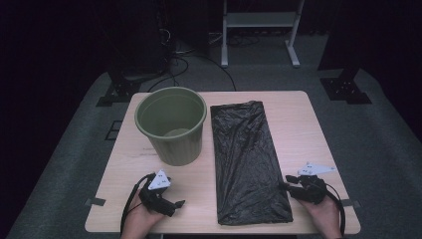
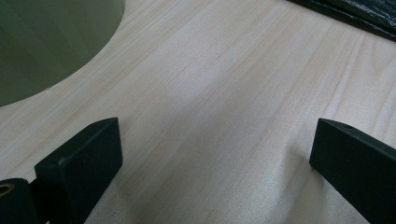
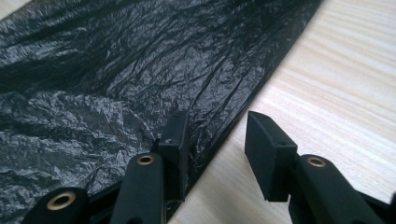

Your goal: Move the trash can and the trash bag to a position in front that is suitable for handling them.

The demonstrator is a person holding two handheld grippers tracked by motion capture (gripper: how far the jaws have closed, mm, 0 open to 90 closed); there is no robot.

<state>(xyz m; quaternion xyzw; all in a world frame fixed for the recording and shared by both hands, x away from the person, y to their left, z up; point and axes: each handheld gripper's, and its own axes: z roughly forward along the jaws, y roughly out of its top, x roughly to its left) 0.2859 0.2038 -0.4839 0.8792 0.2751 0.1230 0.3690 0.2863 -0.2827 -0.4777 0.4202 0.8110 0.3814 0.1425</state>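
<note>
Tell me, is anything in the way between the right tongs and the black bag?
Nothing visible is. The right tongs are open right at the black bag's edge, one side over the plastic, one over bare table. The green bin stands on the bag's other side.

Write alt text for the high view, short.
A person's two hands hold black grippers at the near edge of a light wooden table: left gripper open near an empty green bin, right gripper at the edge of a flat black trash bag. Dark room beyond.
</note>
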